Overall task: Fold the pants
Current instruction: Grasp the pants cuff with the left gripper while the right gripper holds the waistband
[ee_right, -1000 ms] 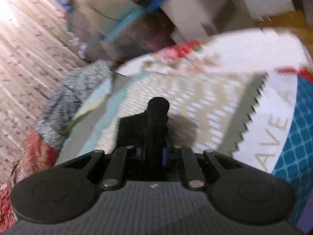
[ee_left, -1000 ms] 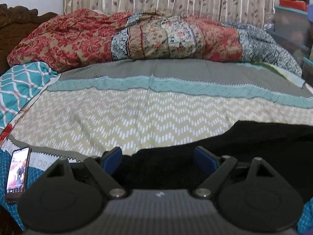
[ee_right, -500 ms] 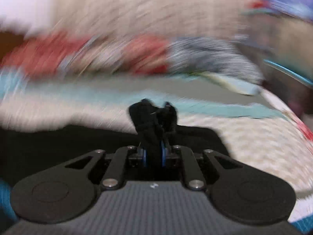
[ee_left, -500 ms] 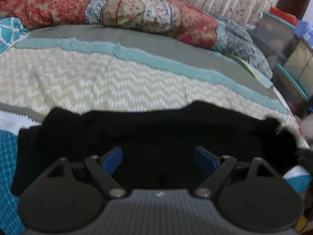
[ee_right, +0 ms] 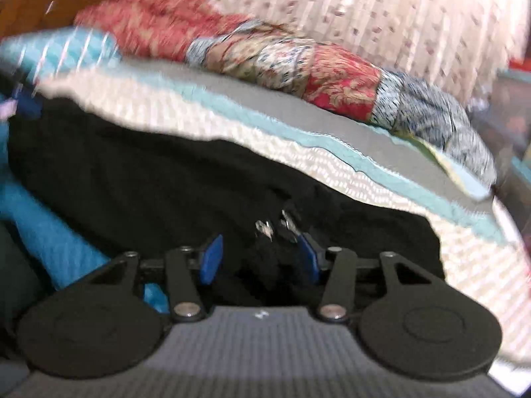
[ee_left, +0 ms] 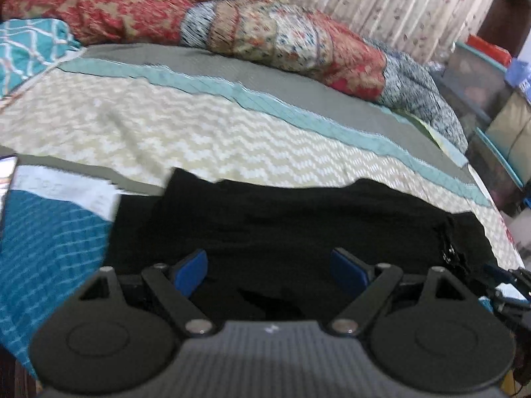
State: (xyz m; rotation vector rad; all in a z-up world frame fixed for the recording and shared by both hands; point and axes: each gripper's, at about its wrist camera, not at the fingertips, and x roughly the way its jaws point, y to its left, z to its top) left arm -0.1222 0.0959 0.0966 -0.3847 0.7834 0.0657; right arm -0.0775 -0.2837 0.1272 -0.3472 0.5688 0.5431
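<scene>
Two grippers of mine hang over the black pants (ee_left: 298,219), which lie stretched sideways across the near part of the bedspread (ee_left: 186,132), over its cream zigzag band and beside the blue patterned patch at the left.

My left gripper (ee_left: 270,270) stands spread wide, its blue pads (ee_left: 190,267) well apart and clear of the cloth below them; nothing is pinched there.

My right gripper (ee_right: 260,257) is opening. A bunched bit of the pants, with small metal fastenings (ee_right: 265,227) on it, sits between the blue pads. It leans against the right pad (ee_right: 307,253), while the left pad stands clear of it, so the cloth is no longer squeezed. This view is blurred, so finer detail of the bunch escapes me.

At the far side of the bed lies a rumpled red and floral quilt (ee_left: 232,23) with a pale curtain (ee_left: 398,6) behind it. A phone's edge (ee_left: 6,172) shows at the left rim of the left view.
</scene>
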